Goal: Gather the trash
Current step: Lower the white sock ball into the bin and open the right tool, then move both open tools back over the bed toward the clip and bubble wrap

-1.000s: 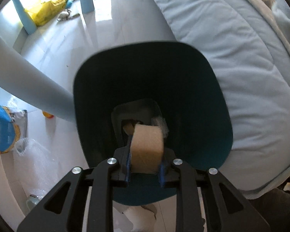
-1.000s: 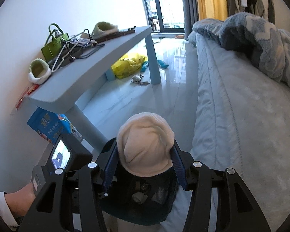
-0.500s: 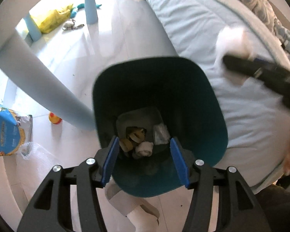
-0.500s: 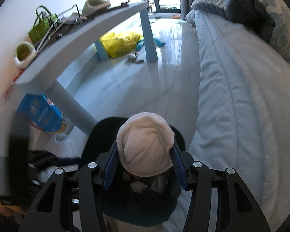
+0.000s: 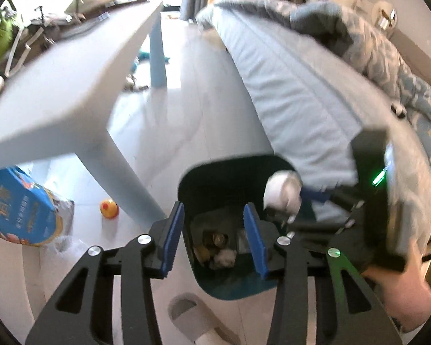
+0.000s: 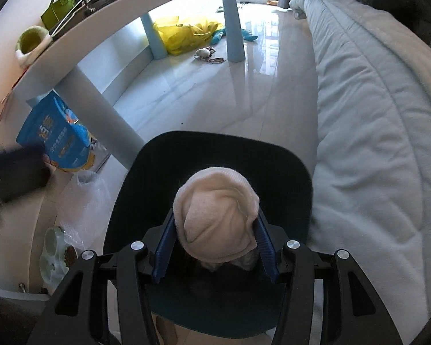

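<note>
Right gripper [image 6: 215, 247]: jaws are set partway apart and clamped on a cream wad of cloth or tissue [image 6: 217, 215], which bulges above the blue pads [image 6: 163, 250]. The wad is held directly over the mouth of the dark teal bin [image 6: 273, 155], not yet released. In the left wrist view the same wad [image 5: 283, 192] is seen at the bin's right rim, carried by the right gripper with a hand [image 5: 402, 296] behind it.

Left gripper [image 5: 214, 235]: nothing is held. Its jaws have just been closing a little after a wider opening, and only the bin interior is seen between the pads [image 5: 172, 235]. It is poised above the bin [image 5: 186, 184], pads apart and free of contact.

Inside the bin, several scraps [image 5: 218, 247] are already lying at the bottom: brownish pieces and a whitish lump, details blurred. So part of the collecting is judged done, with the left hand's item apparently dropped in.

Outward: the bin is stood on the pale tiled floor [image 6: 215, 86], between a light blue table leg [image 6: 106, 120] and the grey-blue bedding [image 6: 373, 115]. A grey slipper [image 5: 198, 316] is seen just beside the bin's near edge.

Left to do, as judged: the cream wad is to be released into the bin. Possible leftovers are noted on the floor: a yellow bag [image 6: 186, 33], a small heap of oddments [image 6: 207, 54] by the far leg, a small yellow-red ball [image 5: 109, 208], crumpled clear plastic [image 6: 89, 192]. Whether these count as trash cannot be told.
</note>
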`<move>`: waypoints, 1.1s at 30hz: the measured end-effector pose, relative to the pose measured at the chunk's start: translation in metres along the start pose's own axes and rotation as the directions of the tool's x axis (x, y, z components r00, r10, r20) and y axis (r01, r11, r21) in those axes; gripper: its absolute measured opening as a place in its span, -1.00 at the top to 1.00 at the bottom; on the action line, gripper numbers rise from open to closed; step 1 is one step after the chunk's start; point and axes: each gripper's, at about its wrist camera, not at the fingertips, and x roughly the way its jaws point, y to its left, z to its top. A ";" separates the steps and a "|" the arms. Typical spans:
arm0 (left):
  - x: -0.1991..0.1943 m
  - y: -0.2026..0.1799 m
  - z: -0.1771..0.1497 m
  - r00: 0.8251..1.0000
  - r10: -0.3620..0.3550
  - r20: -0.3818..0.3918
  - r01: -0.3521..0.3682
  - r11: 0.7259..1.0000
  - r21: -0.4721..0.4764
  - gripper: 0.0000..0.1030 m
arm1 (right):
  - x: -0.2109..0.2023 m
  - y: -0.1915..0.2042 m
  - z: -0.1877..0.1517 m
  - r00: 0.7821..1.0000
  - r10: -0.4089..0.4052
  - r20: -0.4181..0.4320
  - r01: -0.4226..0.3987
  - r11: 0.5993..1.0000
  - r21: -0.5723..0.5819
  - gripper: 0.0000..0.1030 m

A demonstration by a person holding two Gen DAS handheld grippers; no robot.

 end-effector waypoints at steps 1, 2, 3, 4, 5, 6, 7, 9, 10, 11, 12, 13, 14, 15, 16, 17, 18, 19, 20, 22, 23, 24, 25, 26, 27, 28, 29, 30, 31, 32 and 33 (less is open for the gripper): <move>-0.005 0.000 0.003 1.000 -0.003 0.017 0.003 1.000 -0.003 0.19 | 0.001 0.000 -0.001 1.000 0.002 -0.006 -0.002 1.000 0.002 -0.03; -0.010 -0.001 0.007 0.999 -0.006 0.039 0.006 1.000 -0.005 0.24 | 0.003 0.001 -0.001 1.000 0.005 -0.012 -0.005 1.000 0.004 -0.03; -0.016 -0.003 0.012 0.998 -0.011 0.064 0.011 1.000 -0.006 0.25 | 0.005 0.002 -0.002 1.000 0.005 -0.018 -0.005 1.000 0.001 -0.03; -0.022 -0.004 0.017 0.996 -0.014 0.084 0.014 1.000 -0.008 0.26 | 0.006 0.002 -0.002 1.000 0.002 -0.022 -0.002 1.000 -0.002 -0.03; -0.024 -0.005 0.019 0.995 -0.016 0.097 0.017 1.000 -0.009 0.28 | 0.008 0.003 -0.002 1.000 0.000 -0.028 0.000 1.000 -0.005 -0.03; -0.028 -0.008 0.024 0.993 -0.020 0.113 0.021 1.000 -0.008 0.28 | 0.009 0.003 -0.002 0.999 -0.001 -0.033 0.000 1.000 -0.008 -0.04; -0.031 -0.010 0.027 0.992 -0.021 0.126 0.022 1.000 -0.005 0.28 | 0.011 0.003 -0.002 0.999 -0.002 -0.036 0.002 1.000 -0.010 -0.07; -0.035 -0.014 0.033 0.989 -0.021 0.146 0.021 1.000 0.002 0.28 | 0.016 0.004 -0.003 0.999 -0.005 -0.046 0.004 1.000 -0.017 -0.07; -0.038 -0.016 0.036 0.988 -0.024 0.154 0.024 1.000 0.004 0.28 | 0.019 0.005 -0.003 0.999 -0.007 -0.054 0.005 1.000 -0.023 -0.07; -0.040 -0.019 0.040 0.986 -0.024 0.164 0.022 1.000 0.011 0.28 | 0.022 0.005 -0.004 0.998 -0.008 -0.061 0.007 1.000 -0.030 -0.07; -0.042 -0.021 0.041 0.985 -0.023 0.172 0.021 1.000 0.016 0.28 | 0.024 0.006 -0.005 0.997 -0.015 -0.070 0.012 0.999 -0.043 -0.08; -0.044 -0.023 0.044 0.983 -0.029 0.182 0.026 0.999 0.020 0.28 | 0.027 0.006 -0.005 0.997 -0.019 -0.075 0.015 0.999 -0.048 -0.13; -0.046 -0.024 0.047 0.981 -0.032 0.191 0.029 0.999 0.019 0.28 | 0.029 0.005 -0.005 0.996 -0.022 -0.082 0.017 0.998 -0.054 -0.17; -0.048 -0.025 0.048 0.979 -0.034 0.200 0.031 0.999 0.018 0.28 | 0.031 0.004 -0.006 0.995 -0.020 -0.094 0.015 0.998 -0.054 -0.30; -0.050 -0.026 0.051 0.978 -0.037 0.208 0.034 0.999 0.018 0.28 | 0.032 0.003 -0.006 0.994 -0.022 -0.108 0.016 0.999 -0.051 -0.43; -0.054 -0.029 0.054 0.975 -0.037 0.219 0.034 0.999 0.019 0.28 | 0.031 0.003 -0.006 0.993 -0.028 -0.115 0.022 0.998 -0.051 -0.44; -0.056 -0.031 0.056 0.973 -0.037 0.227 0.033 0.999 0.020 0.28 | 0.030 0.004 -0.006 0.993 -0.029 -0.115 0.022 0.998 -0.056 -0.47; -0.060 -0.034 0.059 0.970 -0.039 0.238 0.035 0.999 0.021 0.27 | 0.026 0.006 -0.004 0.994 -0.029 -0.108 0.021 0.997 -0.077 -0.52; -0.065 -0.037 0.063 0.965 -0.044 0.257 0.040 0.999 0.021 0.27 | 0.023 0.007 -0.003 0.994 -0.034 -0.101 0.025 0.996 -0.091 -0.54; -0.074 -0.041 0.067 0.958 -0.047 0.284 0.044 0.999 0.019 0.24 | 0.015 0.007 0.003 0.997 -0.026 -0.078 0.018 0.995 -0.096 -0.58; -0.079 -0.043 0.069 0.953 -0.049 0.298 0.045 0.999 0.017 0.24 | 0.011 0.006 0.006 0.998 -0.013 -0.066 0.007 0.996 -0.087 -0.58; -0.083 -0.045 0.071 0.950 -0.050 0.310 0.047 0.999 0.018 0.23 | 0.007 0.004 0.010 0.998 -0.002 -0.055 -0.002 0.997 -0.080 -0.59; -0.086 -0.047 0.072 0.947 -0.050 0.318 0.046 0.999 0.021 0.21 | 0.001 0.003 0.014 0.999 0.006 -0.037 -0.009 0.997 -0.079 -0.59; -0.091 -0.049 0.074 0.942 -0.046 0.333 0.040 0.999 0.025 0.18 | -0.004 0.004 0.017 1.000 0.007 -0.023 -0.009 0.997 -0.083 -0.59; -0.094 -0.050 0.075 0.938 -0.045 0.343 0.039 0.999 0.024 0.17 | -0.012 0.004 0.021 1.000 0.009 -0.004 -0.009 0.996 -0.089 -0.59; -0.098 -0.050 0.077 0.934 -0.045 0.355 0.042 0.999 0.018 0.15 | -0.020 0.003 0.025 1.000 0.012 0.018 -0.011 0.996 -0.094 -0.59; -0.102 -0.051 0.080 0.928 -0.045 0.369 0.045 0.999 0.009 0.12 | -0.032 0.003 0.029 0.999 0.018 0.049 -0.013 0.995 -0.096 -0.59; -0.104 -0.052 0.081 0.925 -0.044 0.377 0.046 0.999 0.005 0.09 | -0.039 0.001 0.033 0.997 0.022 0.068 -0.016 0.995 -0.095 -0.59; -0.107 -0.054 0.083 0.920 -0.038 0.391 0.038 0.999 0.006 0.05 | -0.052 -0.001 0.037 0.994 0.032 0.102 -0.022 0.995 -0.095 -0.59; -0.109 -0.057 0.085 0.916 -0.032 0.399 0.030 0.999 0.009 0.01 | -0.064 -0.003 0.040 0.990 0.040 0.137 -0.027 0.995 -0.097 -0.59; -0.112 -0.061 0.086 0.910 -0.033 0.414 0.029 0.999 0.015 -0.02 | -0.075 -0.004 0.042 0.985 0.041 0.167 -0.024 0.995 -0.101 -0.59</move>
